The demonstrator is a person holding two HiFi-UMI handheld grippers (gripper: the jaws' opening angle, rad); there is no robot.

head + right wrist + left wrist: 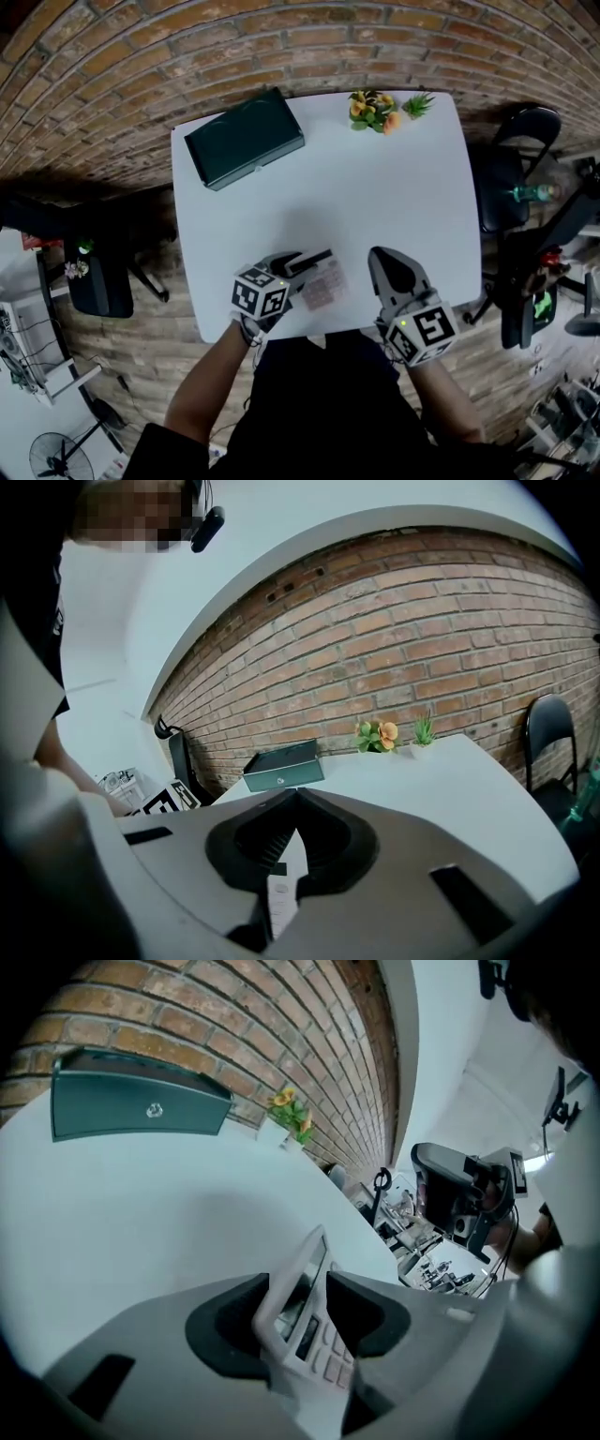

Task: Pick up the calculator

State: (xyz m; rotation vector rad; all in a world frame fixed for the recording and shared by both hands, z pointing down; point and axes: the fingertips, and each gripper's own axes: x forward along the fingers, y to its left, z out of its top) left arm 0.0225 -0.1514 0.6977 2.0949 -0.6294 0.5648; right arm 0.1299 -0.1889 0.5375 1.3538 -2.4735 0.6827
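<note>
The left gripper [298,1283] is standing spread wide. The calculator [300,1324] is sitting slantwise in the gap, its keys turned toward one jaw and one long edge resting against the other pad. The pads are bracketing it rather than squeezing it. In the head view the calculator is lying near the front edge of the table [375,187], just ahead of the person's body, with the left gripper reaching in from its left side. The right gripper [295,794] is sitting just to the right of the calculator and apart from it. It is pointing toward the wall, with its jaw tips pressed together and nothing between them.

The white table is standing against a brick wall [281,37]. A dark green box [244,138] is lying at its far left corner. Orange and yellow flowers [372,110] and a small green plant [417,103] are standing side by side near the far right corner. A black chair [525,141] is standing past the table's right edge, and a fan [58,457] is showing on the floor at the lower left.

Only the left gripper view is showing the calculator's keys and display close up, along with cluttered desks [422,1260] beyond the table's side. Only the right gripper view is showing the box's front face with its small round clasp. The head view alone is showing both grippers together.
</note>
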